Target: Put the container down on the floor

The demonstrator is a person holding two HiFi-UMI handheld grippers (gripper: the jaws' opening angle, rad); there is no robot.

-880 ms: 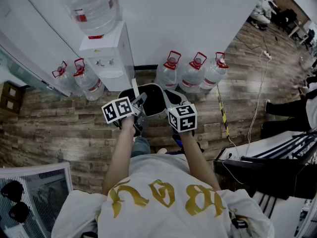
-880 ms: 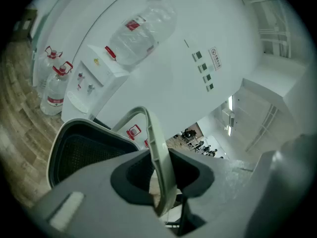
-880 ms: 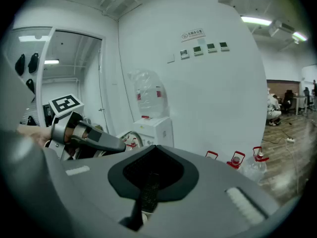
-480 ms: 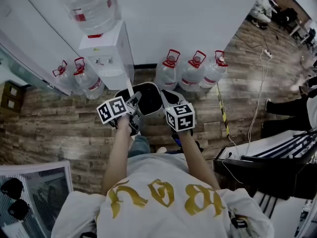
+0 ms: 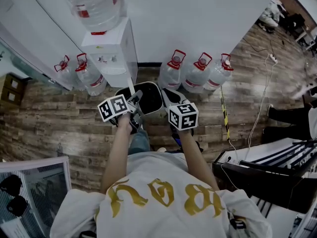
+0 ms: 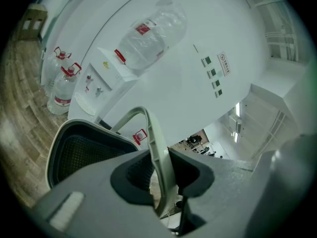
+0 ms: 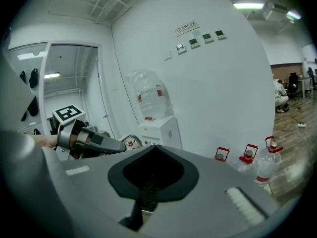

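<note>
**Item: container, black mesh inside, pale rim, hoop handle.** Held off the floor between the two tools, in front of the person and just short of the water dispenser. Not yet set down.

**Left tool.** Jaws clamped on the thin handle, which stands edge-on between the pads.

**Right tool.** Jaws drawn together at the container's right rim. A pale sliver sits low between them. From where I stand I cannot say whether that is the rim.

**Hazards, as I judge them.**
- The handle is narrow and probably pivots. On the way down the body could swing or tip and land on one edge.
- The grip on the handle is a small one, so a jerk might let it slide through the pads.
- If the right tool has no real hold, all the weight hangs on the left.
- The dispenser's base is close ahead and the person's feet are close behind, so the landing spot is tight. Drift forward and the rim knocks the cabinet.

**Floor.** Wood-look planks, bare below the container.

**Room.**
- A white wall runs behind, and an inverted bottle sits on top of the dispenser.
- Three spare bottles stand to its right and two to its left, all red-capped and against the wall.
- A striped tape line and a white cable lie off to the right, well apart from the drop spot.
</note>
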